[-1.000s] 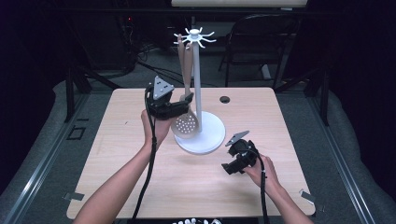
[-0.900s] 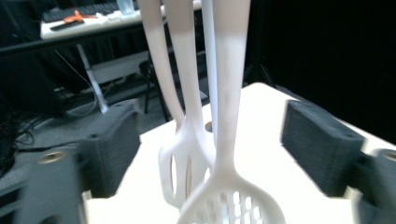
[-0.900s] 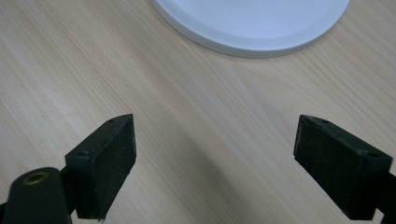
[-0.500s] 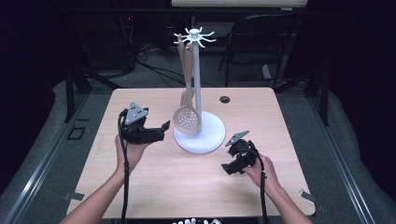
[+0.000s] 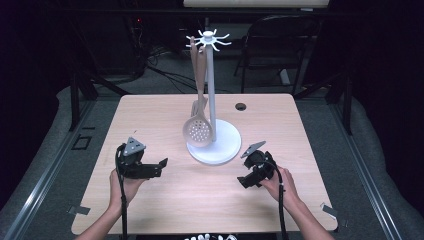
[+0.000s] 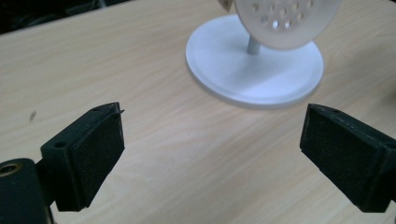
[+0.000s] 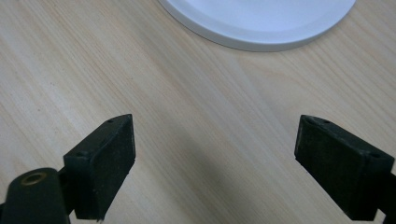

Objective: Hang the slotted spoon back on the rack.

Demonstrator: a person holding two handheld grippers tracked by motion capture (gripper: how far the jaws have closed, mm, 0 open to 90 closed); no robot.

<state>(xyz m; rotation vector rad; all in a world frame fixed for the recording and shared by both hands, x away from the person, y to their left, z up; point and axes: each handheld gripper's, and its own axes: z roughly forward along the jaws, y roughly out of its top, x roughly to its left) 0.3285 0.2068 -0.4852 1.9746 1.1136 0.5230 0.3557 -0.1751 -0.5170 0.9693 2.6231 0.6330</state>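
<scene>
While both grippers sit low over the pale wood-grain table (image 5: pixel 165 210), I read the left gripper (image 5: pixel 161 164) as empty, its jaws having just been opening and now wide apart with bare tabletop between them. My right gripper (image 5: pixel 243 181) is likewise spread, nothing between its jaws. From the high view, a white rack (image 5: pixel 210 90) stands mid-table between the two: a slim post on a round, smooth disc base (image 5: pixel 222 145), crowned by a ring of small hooks. A skimmer (image 5: pixel 198 131) hangs from it, its long wooden handle running down to a round, perforated bowl that rests against the post just above the base; a second wooden utensil (image 5: pixel 194 107) hangs behind it. A small dark grommet (image 5: pixel 241 106) sits in the table near the far edge. In the left gripper view I see matte black, blocky pads (image 6: pixel 95 154), the base (image 6: pixel 261 79) and the skimmer's holed bowl (image 6: pixel 289 21) ahead of them, detail the high view blurs. In the right gripper view, pads (image 7: pixel 105 161) frame plain wood, with the glossy rim of the base (image 7: pixel 261 28) beyond.
</scene>
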